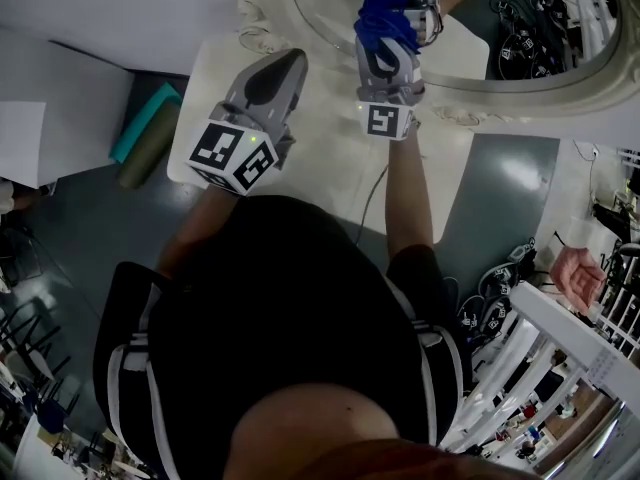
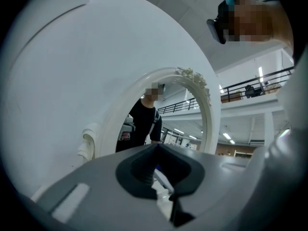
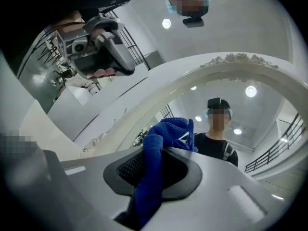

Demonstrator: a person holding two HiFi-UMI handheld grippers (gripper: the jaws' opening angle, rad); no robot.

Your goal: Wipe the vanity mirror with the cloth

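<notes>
Right gripper (image 3: 153, 174) clamps cloth (image 3: 168, 129); mirror (image 1: 520, 13) cut off above.

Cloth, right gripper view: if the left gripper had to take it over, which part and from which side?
Probably the bunched blue lobe of the cloth that sticks out past the fingers of the right gripper, toward the mirror. It is free and thick there; the rest is pinched. The left gripper, shut now, sits alongside, so come in sideways from the left.
</notes>
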